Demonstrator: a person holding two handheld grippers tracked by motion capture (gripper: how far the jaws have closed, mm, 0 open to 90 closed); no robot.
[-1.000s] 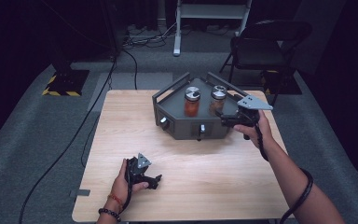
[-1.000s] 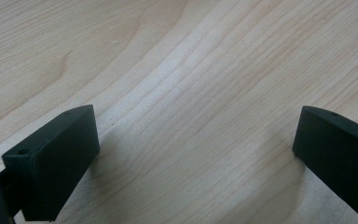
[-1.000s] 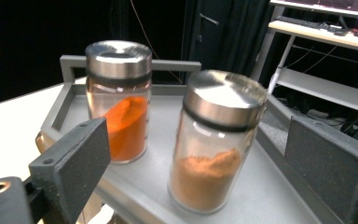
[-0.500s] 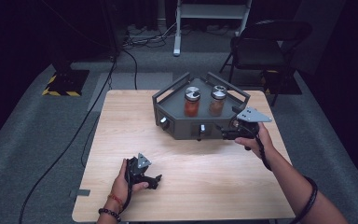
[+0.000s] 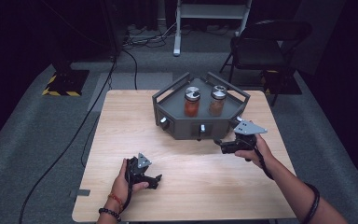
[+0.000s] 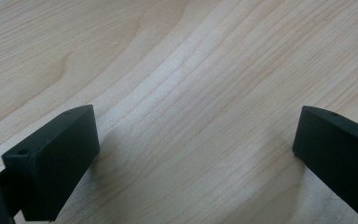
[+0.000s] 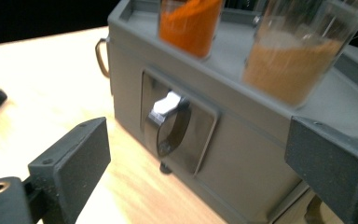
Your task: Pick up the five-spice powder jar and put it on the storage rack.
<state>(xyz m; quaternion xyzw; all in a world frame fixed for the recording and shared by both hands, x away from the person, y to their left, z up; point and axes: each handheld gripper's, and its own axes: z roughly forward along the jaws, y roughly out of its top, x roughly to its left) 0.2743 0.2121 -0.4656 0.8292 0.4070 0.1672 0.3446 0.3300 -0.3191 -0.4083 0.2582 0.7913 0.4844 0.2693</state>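
Facing the right gripper [image 5: 220, 145], the grey box's [image 5: 186, 128] silver lever [image 7: 165, 106] stood just ahead of its wide, empty jaws; two spice jars [image 5: 191, 101] sat on top. The left gripper [image 5: 154, 181] rested on the table [image 5: 121, 121], jaws wide, holding nothing.

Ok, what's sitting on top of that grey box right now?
Two lidded jars stand on the grey box: an orange-filled jar and a brown-filled jar, side by side and apart. What the box holds inside is covered by its walls.
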